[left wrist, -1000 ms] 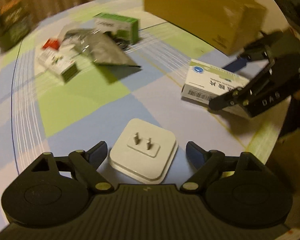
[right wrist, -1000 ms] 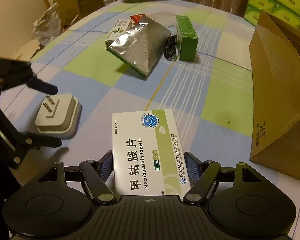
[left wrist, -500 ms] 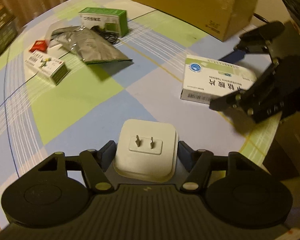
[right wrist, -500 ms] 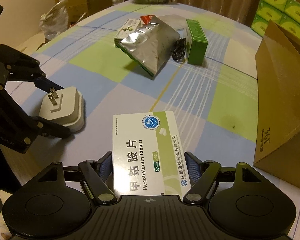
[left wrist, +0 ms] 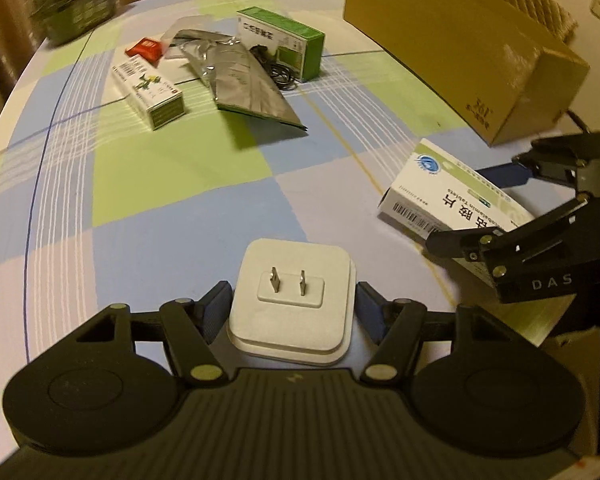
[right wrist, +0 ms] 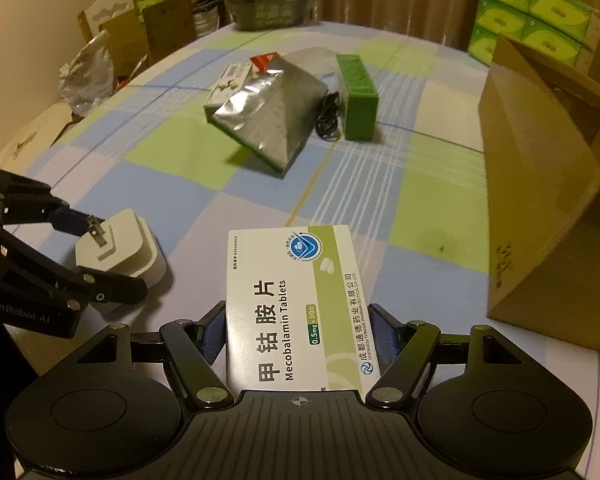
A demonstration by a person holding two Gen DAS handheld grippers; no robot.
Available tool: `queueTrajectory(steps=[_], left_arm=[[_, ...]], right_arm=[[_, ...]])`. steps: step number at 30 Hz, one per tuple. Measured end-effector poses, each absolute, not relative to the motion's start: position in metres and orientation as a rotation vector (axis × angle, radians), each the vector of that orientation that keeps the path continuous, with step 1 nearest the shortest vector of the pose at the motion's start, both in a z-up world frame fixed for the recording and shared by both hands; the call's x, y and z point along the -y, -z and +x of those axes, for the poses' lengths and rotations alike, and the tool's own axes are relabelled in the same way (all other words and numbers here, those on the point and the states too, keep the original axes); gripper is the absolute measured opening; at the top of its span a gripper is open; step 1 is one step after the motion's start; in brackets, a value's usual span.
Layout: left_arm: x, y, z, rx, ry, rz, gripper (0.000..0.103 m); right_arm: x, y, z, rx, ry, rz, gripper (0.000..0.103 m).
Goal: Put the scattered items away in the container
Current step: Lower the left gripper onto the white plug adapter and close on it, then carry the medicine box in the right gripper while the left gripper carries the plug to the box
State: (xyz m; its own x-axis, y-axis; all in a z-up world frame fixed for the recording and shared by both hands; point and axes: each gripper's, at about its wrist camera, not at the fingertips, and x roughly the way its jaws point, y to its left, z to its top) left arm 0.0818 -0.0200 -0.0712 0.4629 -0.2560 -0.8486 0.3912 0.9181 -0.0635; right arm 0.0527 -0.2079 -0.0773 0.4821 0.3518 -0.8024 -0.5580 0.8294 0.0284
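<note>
Grasp step: left tool clamped on plug, right tool clamped on pillbox, lower centre. Next: carry both to carton, right edge.

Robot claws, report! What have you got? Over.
Left claw around white plug. Right claw around tablet box. Cardboard box open at right, path clear.

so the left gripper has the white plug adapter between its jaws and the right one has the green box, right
Not quite. The left gripper does straddle the white square plug adapter, but the right gripper straddles the white-and-green Mecobalamin tablet box, as the right wrist view shows.
</note>
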Motion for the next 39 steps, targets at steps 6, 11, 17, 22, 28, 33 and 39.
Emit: queueTrajectory(steps=[6, 11, 17, 22, 28, 33, 39], left_arm=[[0.025, 0.063, 0.075, -1.003, 0.383, 0.126, 0.062], [0.034, 0.053, 0.07, -0.987, 0.381, 0.121, 0.062], [0.047, 0.042, 0.067, -0.967, 0.389, 0.131, 0.062], [0.056, 0.034, 0.065, -0.951, 0.396, 0.137, 0.062], [0.066, 0.024, 0.063, -0.935, 0.408, 0.15, 0.062], [0.074, 0.018, 0.062, -0.92, 0.418, 0.16, 0.062], [0.086, 0.006, 0.065, -0.891, 0.436, 0.162, 0.062]], right_arm=[[0.216, 0.065, 0.046, -0.886, -0.551, -0.224, 0.069], [0.224, 0.055, 0.04, -0.862, -0.539, -0.205, 0.069], [0.234, 0.044, 0.034, -0.834, -0.524, -0.189, 0.069], [0.242, 0.035, 0.031, -0.812, -0.512, -0.177, 0.069], [0.251, 0.023, 0.028, -0.783, -0.497, -0.162, 0.069], [0.258, 0.012, 0.025, -0.754, -0.487, -0.154, 0.069], [0.271, -0.009, 0.027, -0.7, -0.452, -0.149, 0.069]])
